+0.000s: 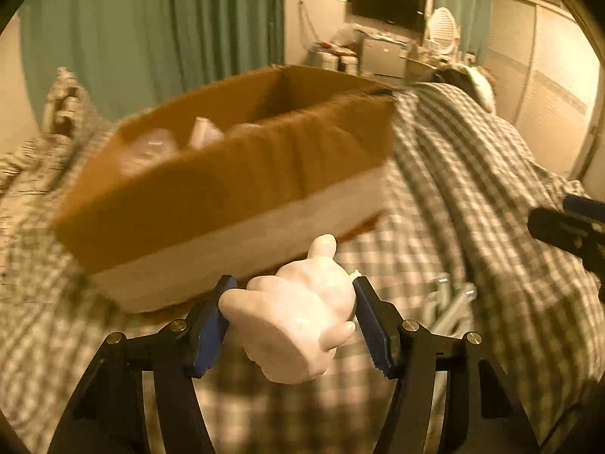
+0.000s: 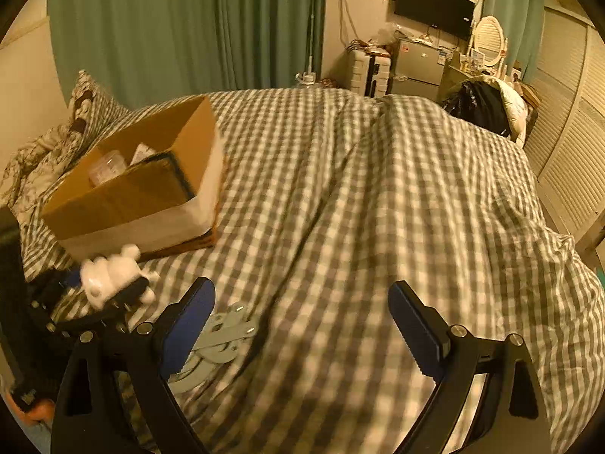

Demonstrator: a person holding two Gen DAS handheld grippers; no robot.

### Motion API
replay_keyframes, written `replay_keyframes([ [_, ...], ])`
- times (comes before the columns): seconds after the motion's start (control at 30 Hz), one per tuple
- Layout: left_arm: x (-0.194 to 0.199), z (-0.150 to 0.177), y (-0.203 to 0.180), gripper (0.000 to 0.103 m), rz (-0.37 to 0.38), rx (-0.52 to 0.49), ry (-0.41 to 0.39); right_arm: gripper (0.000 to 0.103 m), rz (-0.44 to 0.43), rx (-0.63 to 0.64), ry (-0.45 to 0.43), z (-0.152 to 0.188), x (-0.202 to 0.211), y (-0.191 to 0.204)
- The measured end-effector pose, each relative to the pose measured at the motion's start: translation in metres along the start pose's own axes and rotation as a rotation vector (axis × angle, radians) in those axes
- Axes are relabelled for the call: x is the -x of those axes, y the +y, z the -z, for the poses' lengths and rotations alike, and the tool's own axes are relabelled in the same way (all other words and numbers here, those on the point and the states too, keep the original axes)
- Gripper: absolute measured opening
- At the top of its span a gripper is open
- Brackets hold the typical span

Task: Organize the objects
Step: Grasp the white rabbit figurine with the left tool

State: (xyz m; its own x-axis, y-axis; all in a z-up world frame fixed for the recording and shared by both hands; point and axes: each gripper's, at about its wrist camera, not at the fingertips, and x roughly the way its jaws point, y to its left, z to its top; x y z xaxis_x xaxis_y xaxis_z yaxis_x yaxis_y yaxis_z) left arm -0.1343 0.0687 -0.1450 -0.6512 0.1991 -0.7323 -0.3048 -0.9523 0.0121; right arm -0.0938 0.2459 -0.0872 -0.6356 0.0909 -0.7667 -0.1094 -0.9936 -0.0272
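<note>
Clamped between the left gripper's [image 1: 293, 325] fingers, just short of the cardboard box [image 1: 227, 185], the glossy white figurine [image 1: 298, 314] looks hard, slippery, breakable; the right gripper [image 2: 302, 325] gapes empty.

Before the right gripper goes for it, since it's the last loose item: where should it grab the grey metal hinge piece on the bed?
The metal hinge piece lies flat on the checked duvet, beside the right gripper's near finger. Probably best to come straight down and pinch across its narrow width; the jaws already stand wide open.
</note>
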Motion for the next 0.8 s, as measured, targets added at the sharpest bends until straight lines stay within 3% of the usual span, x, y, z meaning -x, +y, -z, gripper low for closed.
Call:
replay_keyframes([
  [0.2,0.016,0.004,0.026,0.064,-0.066,0.010,-0.037,0.093,-0.060,0.061,0.131,0.020,-0.021,0.044],
  [0.47,0.023,0.009,0.043,0.064,-0.066,0.050,-0.054,0.093,-0.085,0.052,0.293,0.038,-0.063,0.071],
  [0.63,0.026,0.011,0.048,0.064,-0.063,0.068,-0.060,0.093,-0.111,0.047,0.321,0.040,-0.078,0.078],
  [0.8,0.027,0.010,0.054,0.064,-0.071,0.097,-0.067,0.088,-0.124,0.070,0.273,0.040,-0.072,0.082],
])
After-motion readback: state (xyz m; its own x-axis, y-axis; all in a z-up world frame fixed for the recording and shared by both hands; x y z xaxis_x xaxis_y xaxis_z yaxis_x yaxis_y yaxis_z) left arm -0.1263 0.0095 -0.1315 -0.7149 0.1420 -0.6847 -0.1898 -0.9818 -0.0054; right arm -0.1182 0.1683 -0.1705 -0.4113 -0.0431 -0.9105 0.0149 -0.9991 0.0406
